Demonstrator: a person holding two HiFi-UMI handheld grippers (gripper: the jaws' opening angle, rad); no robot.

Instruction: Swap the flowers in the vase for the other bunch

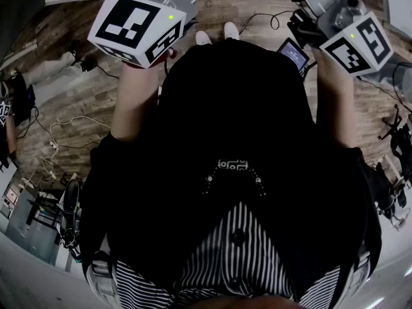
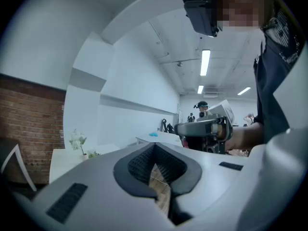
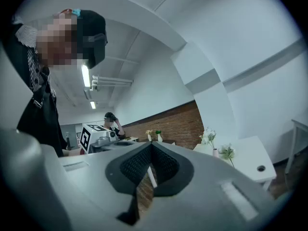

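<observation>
A small vase of white flowers stands on a white table, far off in the right gripper view. A greenish bunch sits beside it. The left gripper view shows the same white flowers and green bunch at its left, also far away. My left gripper is shut with nothing in it, and so is my right gripper. In the head view only their marker cubes show, the left cube and the right cube, held out in front of my body over the wooden floor.
Cables and equipment lie on the wooden floor around my feet. A brick wall runs behind a far table that holds two more vases. Another person stands in the background.
</observation>
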